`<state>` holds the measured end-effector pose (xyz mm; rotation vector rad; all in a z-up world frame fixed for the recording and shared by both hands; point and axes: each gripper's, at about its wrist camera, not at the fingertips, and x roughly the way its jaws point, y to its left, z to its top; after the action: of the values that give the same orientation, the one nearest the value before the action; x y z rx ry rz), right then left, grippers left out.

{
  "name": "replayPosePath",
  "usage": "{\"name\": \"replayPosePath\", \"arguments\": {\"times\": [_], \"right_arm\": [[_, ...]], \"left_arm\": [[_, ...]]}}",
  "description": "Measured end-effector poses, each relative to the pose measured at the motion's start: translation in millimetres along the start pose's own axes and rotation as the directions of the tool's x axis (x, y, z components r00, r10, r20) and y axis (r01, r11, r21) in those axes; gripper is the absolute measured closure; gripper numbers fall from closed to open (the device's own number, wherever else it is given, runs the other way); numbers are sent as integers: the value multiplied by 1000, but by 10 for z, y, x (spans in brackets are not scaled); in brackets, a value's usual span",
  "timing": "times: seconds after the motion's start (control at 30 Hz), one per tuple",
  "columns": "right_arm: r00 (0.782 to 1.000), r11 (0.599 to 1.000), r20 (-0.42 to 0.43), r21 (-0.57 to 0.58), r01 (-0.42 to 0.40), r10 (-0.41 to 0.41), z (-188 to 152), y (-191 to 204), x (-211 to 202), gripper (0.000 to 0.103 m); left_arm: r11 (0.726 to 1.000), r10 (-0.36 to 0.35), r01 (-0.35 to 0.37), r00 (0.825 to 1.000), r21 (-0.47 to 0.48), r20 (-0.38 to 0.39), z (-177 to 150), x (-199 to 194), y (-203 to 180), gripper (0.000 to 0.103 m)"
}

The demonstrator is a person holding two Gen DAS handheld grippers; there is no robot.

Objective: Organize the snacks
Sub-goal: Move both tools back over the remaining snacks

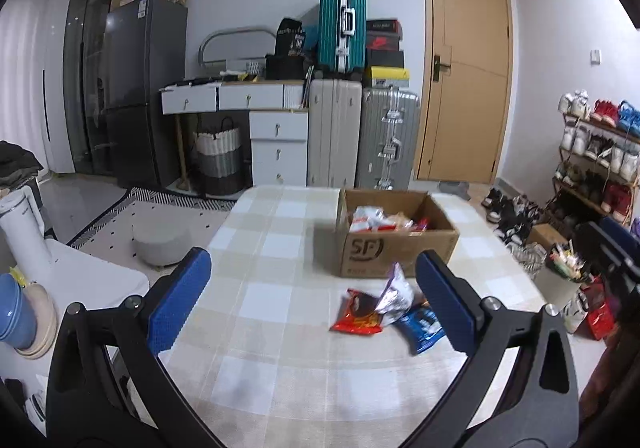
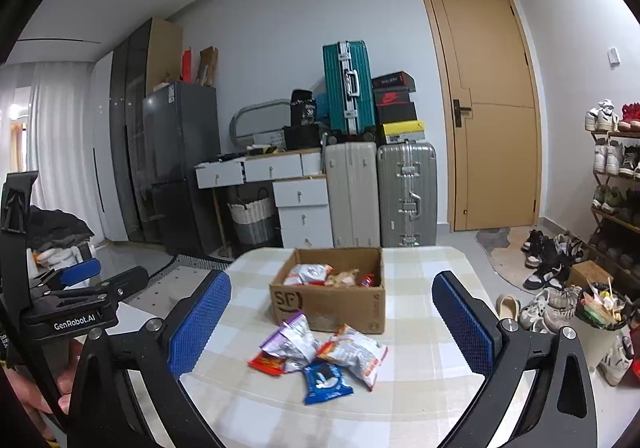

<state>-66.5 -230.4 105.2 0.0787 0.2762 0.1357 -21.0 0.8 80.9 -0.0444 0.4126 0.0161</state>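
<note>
Both grippers hang spread wide and empty above the tabletop (image 2: 420, 400), my right gripper (image 2: 332, 332) aimed almost straight at the loose snacks and my left gripper (image 1: 312, 308) off toward their nine o'clock side. I judge that I hold the jaws released because nothing has been chosen yet, and a wide gap suits soft, puffy packets.

Four packets lie in a small overlapping heap between the pads in the right view: a silver-and-purple packet (image 2: 292, 340) at ten o'clock of the heap, a red packet (image 2: 266, 362) partly under it, a blue packet (image 2: 325, 382) at six o'clock, and a white-and-orange packet (image 2: 354, 354) at three o'clock. At twelve o'clock, just beyond the heap, stands the open cardboard box (image 2: 340, 304) with several snacks already inside, so I take it as the place these belong and reckon the job is partly done.

Overlap is the main nuisance: closing on the silver-and-purple packet could drag the red one along. The near wall of the box also stands between heap and opening, so a packet would need lifting over it. My left gripper's body shows at nine o'clock in the right view, well clear of the heap. Off the tabletop's three o'clock edge a full bin (image 2: 600, 306) and scattered shoes (image 2: 540, 272) sit on the floor.
</note>
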Motion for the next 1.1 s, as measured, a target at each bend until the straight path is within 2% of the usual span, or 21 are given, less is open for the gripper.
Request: {"name": "replayPosePath", "arguments": {"times": [0.2, 0.33, 0.4, 0.43, 0.47, 0.5, 0.57, 0.7, 0.93, 1.1], "right_arm": [[999, 1000, -47, 14, 19, -19, -124, -167, 500, 0], [998, 999, -55, 33, 37, -35, -328, -256, 813, 0], [992, 999, -128, 47, 24, -18, -455, -321, 1027, 0], [985, 998, -173, 59, 13, -3, -465, -325, 1127, 0], [984, 998, -178, 60, 8, 3, -476, -329, 1182, 1], [987, 999, -161, 48, 4, 3, -488, -329, 1197, 1], [990, 1000, -144, 19, 7, -4, -498, -313, 1219, 1], [988, 1000, -151, 4, 0, 0, -523, -286, 1252, 1], [985, 1000, -171, -11, 22, -24, -571, -276, 1256, 1], [979, 1000, -204, 6, 30, -28, -592, -318, 1335, 1]], "left_arm": [[1000, -8, 9, 997, 11, -78, -228, 721, -71, 1], [1000, -18, 19, 996, 17, -91, -491, 1103, -83, 1], [1000, -17, 20, 990, 21, -142, -504, 1305, -119, 1], [999, -37, 42, 989, 28, -144, -498, 1377, -141, 1], [998, -32, 38, 992, 44, -125, -494, 1430, -159, 1], [998, -18, 24, 993, 50, -118, -479, 1468, -176, 1], [998, -35, 40, 993, 41, -116, -450, 1557, -191, 1], [998, -61, 64, 978, 11, -200, -482, 1809, -250, 1], [997, -68, 76, 966, 24, -251, -592, 2028, -378, 1], [995, -94, 99, 944, 1, -318, -697, 2341, -505, 1]]}}
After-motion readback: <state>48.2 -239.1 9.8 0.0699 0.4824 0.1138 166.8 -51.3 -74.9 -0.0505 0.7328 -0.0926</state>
